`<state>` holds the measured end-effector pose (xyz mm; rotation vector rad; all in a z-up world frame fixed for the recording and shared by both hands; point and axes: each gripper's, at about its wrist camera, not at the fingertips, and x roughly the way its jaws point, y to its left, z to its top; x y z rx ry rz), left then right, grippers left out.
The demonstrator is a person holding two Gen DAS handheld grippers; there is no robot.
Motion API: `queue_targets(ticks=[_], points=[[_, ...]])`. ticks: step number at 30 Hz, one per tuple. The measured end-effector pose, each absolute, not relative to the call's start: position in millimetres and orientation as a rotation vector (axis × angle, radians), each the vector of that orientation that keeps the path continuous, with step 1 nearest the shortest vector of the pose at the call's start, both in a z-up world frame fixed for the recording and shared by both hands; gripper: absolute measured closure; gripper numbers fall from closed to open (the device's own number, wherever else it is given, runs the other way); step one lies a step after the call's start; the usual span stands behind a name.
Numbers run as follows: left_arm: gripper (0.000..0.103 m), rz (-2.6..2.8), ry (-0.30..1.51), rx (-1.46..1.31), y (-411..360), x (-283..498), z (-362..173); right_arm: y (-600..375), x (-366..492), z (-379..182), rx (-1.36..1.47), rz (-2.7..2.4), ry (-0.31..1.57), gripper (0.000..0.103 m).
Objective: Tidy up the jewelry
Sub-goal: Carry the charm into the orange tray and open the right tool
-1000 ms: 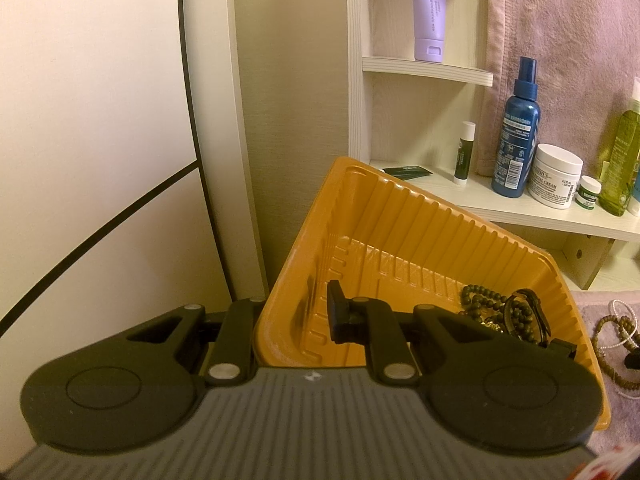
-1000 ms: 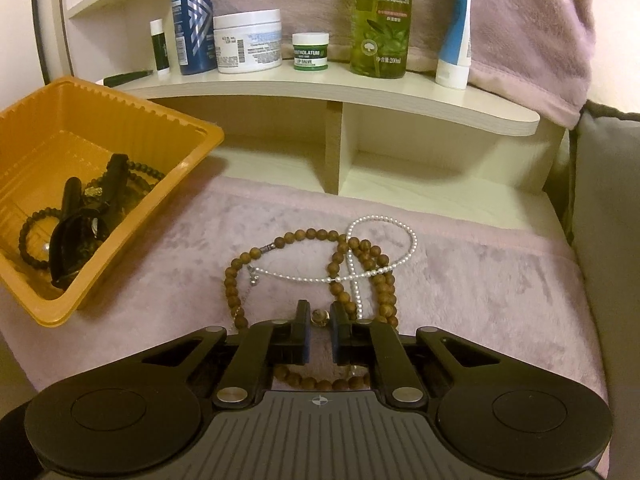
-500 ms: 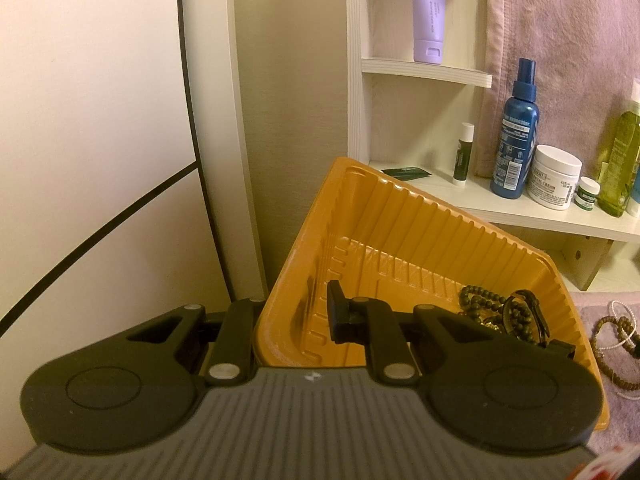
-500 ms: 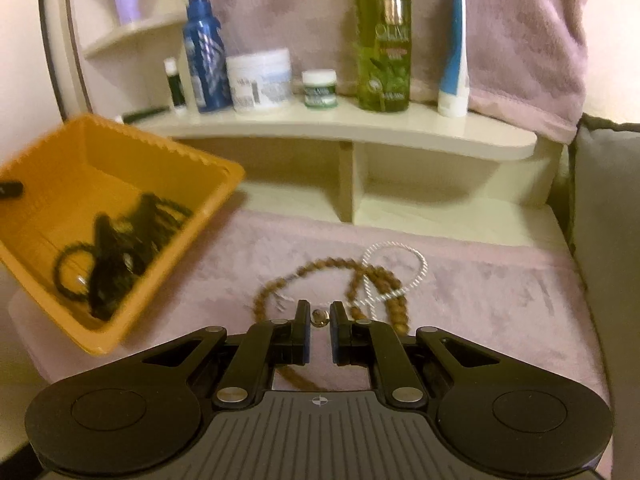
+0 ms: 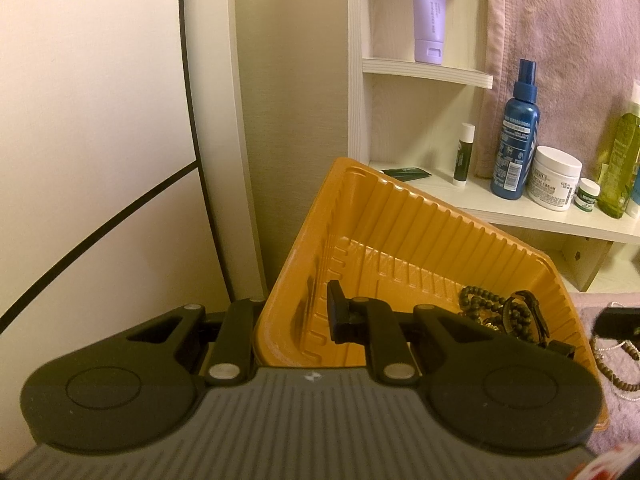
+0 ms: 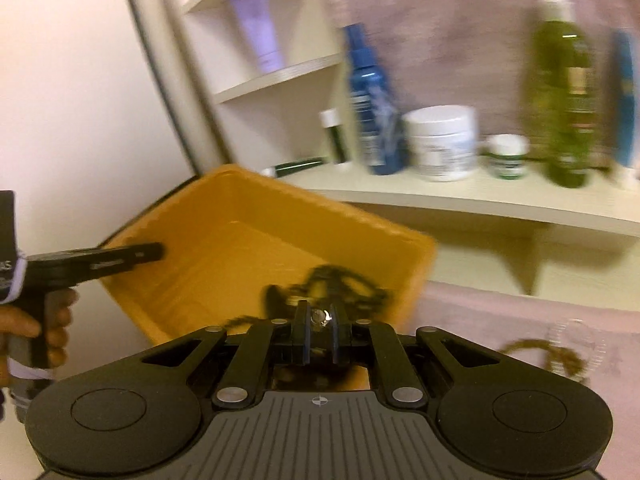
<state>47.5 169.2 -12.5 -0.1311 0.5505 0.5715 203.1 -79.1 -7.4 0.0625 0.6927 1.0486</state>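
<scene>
My left gripper (image 5: 296, 308) is shut on the near wall of the tilted orange tray (image 5: 400, 248), one finger outside and one inside. Dark bead bracelets (image 5: 500, 312) lie in the tray's low corner. In the right wrist view the right gripper (image 6: 320, 316) is shut on a small shiny piece of jewelry (image 6: 320, 315), held over the tray (image 6: 240, 240) near its dark beads (image 6: 340, 280). The left gripper's fingers (image 6: 120, 258) reach the tray's rim from the left. A brown bead necklace (image 6: 560, 352) and a pearl strand (image 6: 580, 332) lie blurred on the pink cloth.
A pale shelf (image 6: 460, 196) behind the tray bears a blue spray bottle (image 6: 372, 108), a white jar (image 6: 440, 142), a small pot (image 6: 506, 156) and a green bottle (image 6: 564, 100). A hand (image 6: 24, 328) holds the left gripper's handle. The wall stands at the left.
The right gripper has risen off the cloth and swung left over the tray, still carrying the small shiny piece; the necklaces now sit at its lower right. The left gripper and tray have not moved.
</scene>
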Motion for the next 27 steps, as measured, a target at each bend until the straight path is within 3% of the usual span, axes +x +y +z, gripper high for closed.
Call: queue_targets(ticks=[19,21,25,27], points=[[0.088,0.568,0.547,-0.141,171,47,-12,-4,198,-38,0.024,1.147,0.794,0.092],[0.088,0.568,0.547,-0.141,171,47,-12,-7,196,-36,0.037,1.145,0.782,0.089],[0.088,0.572,0.55,-0.14,171,48,-13,-17,196,-29,0.084,1.139,0.755,0.07],[0.088,0.571,0.549,-0.139,171,48,-13,-25,195,-24,0.098,1.136,0.738,0.069]])
